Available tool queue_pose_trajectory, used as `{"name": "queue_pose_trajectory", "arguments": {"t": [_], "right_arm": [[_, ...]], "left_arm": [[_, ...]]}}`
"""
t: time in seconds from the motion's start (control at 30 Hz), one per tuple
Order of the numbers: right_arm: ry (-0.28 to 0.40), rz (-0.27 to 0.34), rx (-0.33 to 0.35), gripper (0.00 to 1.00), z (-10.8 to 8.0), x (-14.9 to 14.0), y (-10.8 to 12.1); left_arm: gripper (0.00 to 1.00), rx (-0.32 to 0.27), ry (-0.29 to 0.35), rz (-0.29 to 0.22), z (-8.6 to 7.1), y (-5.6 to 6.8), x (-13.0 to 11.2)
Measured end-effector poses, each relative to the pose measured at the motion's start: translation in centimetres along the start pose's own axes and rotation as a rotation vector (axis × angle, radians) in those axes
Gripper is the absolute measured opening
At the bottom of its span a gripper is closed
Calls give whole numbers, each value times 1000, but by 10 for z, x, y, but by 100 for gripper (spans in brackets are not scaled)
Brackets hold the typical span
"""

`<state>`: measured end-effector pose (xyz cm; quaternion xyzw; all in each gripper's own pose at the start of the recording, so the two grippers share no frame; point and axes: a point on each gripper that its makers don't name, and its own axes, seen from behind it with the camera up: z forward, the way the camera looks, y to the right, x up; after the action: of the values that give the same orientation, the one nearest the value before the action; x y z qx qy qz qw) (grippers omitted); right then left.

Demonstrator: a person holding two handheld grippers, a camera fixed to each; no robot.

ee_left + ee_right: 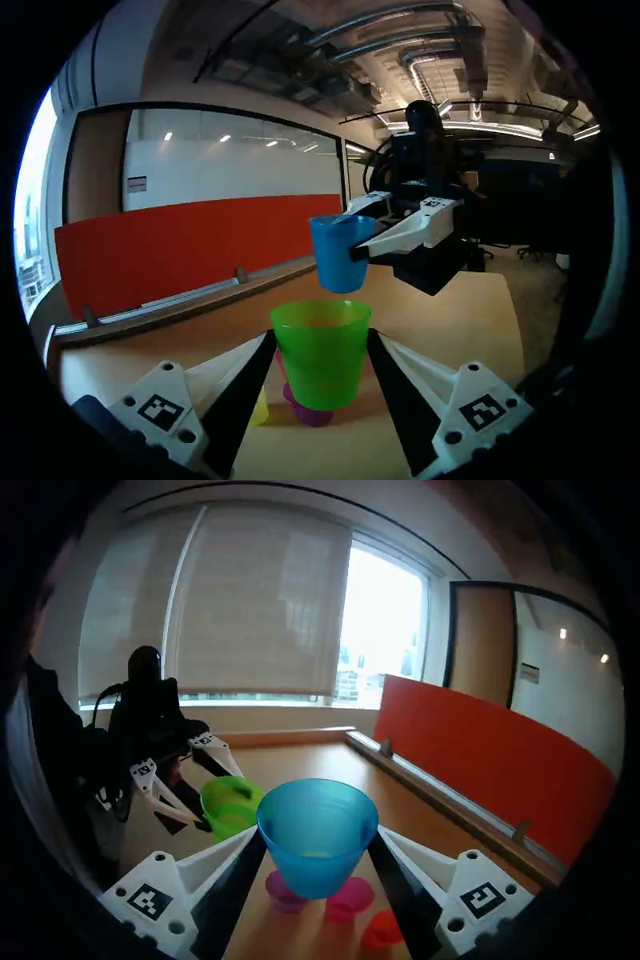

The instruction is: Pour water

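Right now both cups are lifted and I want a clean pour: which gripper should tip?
Right, likely. Seen from the left gripper view, the right gripper holds the blue cup above and just beyond the green cup, which the left gripper holds upright, mouth open to receive.

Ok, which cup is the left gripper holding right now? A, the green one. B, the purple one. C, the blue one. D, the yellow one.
A: in the left gripper view the green cup sits gripped between the two fingers of the left gripper, while the blue cup is held farther off by the right gripper.
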<state>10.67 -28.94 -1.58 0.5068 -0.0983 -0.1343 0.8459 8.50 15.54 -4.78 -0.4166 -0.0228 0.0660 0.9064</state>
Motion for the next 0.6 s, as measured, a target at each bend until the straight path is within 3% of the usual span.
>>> {"name": "queue_pose_trajectory", "arguments": {"t": [0.6], "right_arm": [[-59,3,20,89,3,-51,-11]], "left_arm": [[82,-9,-70,-19,-4,6,-42]]}}
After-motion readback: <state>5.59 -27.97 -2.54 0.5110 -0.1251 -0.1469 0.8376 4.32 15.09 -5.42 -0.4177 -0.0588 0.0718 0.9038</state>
